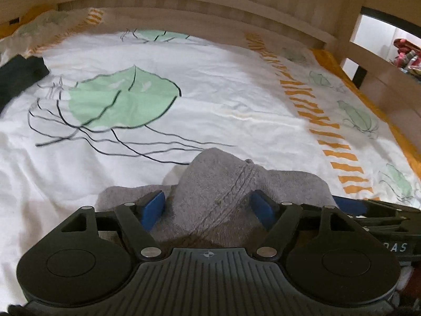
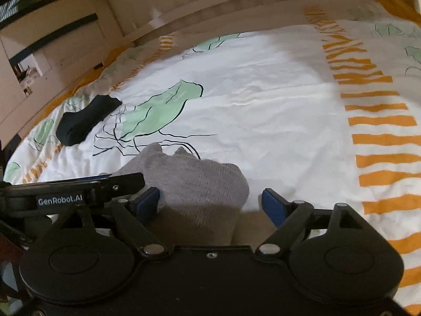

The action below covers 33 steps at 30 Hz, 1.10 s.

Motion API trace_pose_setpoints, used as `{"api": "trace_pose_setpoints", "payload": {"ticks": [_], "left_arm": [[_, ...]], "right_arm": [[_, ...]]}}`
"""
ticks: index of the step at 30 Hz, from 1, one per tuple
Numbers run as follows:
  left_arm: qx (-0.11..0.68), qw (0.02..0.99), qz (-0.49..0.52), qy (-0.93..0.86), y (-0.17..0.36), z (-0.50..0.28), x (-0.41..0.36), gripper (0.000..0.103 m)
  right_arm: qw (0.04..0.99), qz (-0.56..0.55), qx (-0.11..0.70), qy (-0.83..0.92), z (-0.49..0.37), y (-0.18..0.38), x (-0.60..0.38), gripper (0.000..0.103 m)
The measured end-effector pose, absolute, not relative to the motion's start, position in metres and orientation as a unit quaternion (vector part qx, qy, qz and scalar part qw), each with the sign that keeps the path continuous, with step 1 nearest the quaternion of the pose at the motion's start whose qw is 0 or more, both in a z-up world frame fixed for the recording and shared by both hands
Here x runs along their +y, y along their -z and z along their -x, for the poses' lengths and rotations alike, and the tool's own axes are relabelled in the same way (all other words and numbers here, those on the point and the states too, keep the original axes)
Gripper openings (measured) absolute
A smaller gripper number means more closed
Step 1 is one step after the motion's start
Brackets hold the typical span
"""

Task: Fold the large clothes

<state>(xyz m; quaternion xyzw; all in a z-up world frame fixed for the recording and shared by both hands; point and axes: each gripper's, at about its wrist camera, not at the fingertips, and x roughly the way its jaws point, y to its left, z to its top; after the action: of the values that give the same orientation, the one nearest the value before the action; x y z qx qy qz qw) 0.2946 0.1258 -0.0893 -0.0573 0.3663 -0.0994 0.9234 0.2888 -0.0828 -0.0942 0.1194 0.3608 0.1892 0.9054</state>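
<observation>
A grey knitted garment (image 1: 223,181) lies bunched in a heap on the bed sheet (image 1: 210,79), right in front of both grippers. My left gripper (image 1: 208,208) stands open, its blue pads on either side of the heap and not pinching it. In the right wrist view the same grey garment (image 2: 194,184) sits against the left pad of my right gripper (image 2: 210,202), with a clear gap to the right pad. That gripper is open too. Part of the left gripper's black body (image 2: 73,192) shows close at the left of that view.
A dark folded garment (image 2: 86,118) lies on the sheet to the left, also visible as a dark garment (image 1: 18,76) in the left wrist view. The white sheet carries green leaf prints and orange stripes. A wooden bed rail (image 1: 210,8) runs along the far side.
</observation>
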Motion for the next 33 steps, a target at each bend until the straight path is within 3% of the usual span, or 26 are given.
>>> {"api": "trace_pose_setpoints", "payload": {"ticks": [6, 8, 9, 12, 20, 33], "left_arm": [[0.341, 0.933, 0.063, 0.098, 0.058, -0.250, 0.141, 0.073], [0.335, 0.936, 0.071, 0.082, 0.047, -0.228, 0.146, 0.079], [0.334, 0.937, 0.073, 0.070, 0.043, -0.216, 0.148, 0.085], [0.342, 0.937, 0.066, 0.034, 0.033, -0.178, 0.153, 0.092], [0.357, 0.934, 0.031, -0.007, 0.030, -0.105, 0.143, 0.092], [0.371, 0.925, -0.030, -0.071, 0.035, -0.061, 0.093, 0.092]], "right_arm": [[0.910, -0.112, 0.340, -0.209, -0.247, 0.066, -0.090, 0.090], [0.911, -0.115, 0.333, -0.213, -0.230, 0.057, -0.095, 0.102], [0.912, -0.117, 0.330, -0.215, -0.221, 0.053, -0.098, 0.103], [0.914, -0.126, 0.326, -0.208, -0.194, 0.042, -0.105, 0.103], [0.919, -0.138, 0.331, -0.165, -0.134, 0.028, -0.108, 0.103], [0.930, -0.080, 0.336, -0.127, -0.071, 0.020, -0.091, 0.103]]}}
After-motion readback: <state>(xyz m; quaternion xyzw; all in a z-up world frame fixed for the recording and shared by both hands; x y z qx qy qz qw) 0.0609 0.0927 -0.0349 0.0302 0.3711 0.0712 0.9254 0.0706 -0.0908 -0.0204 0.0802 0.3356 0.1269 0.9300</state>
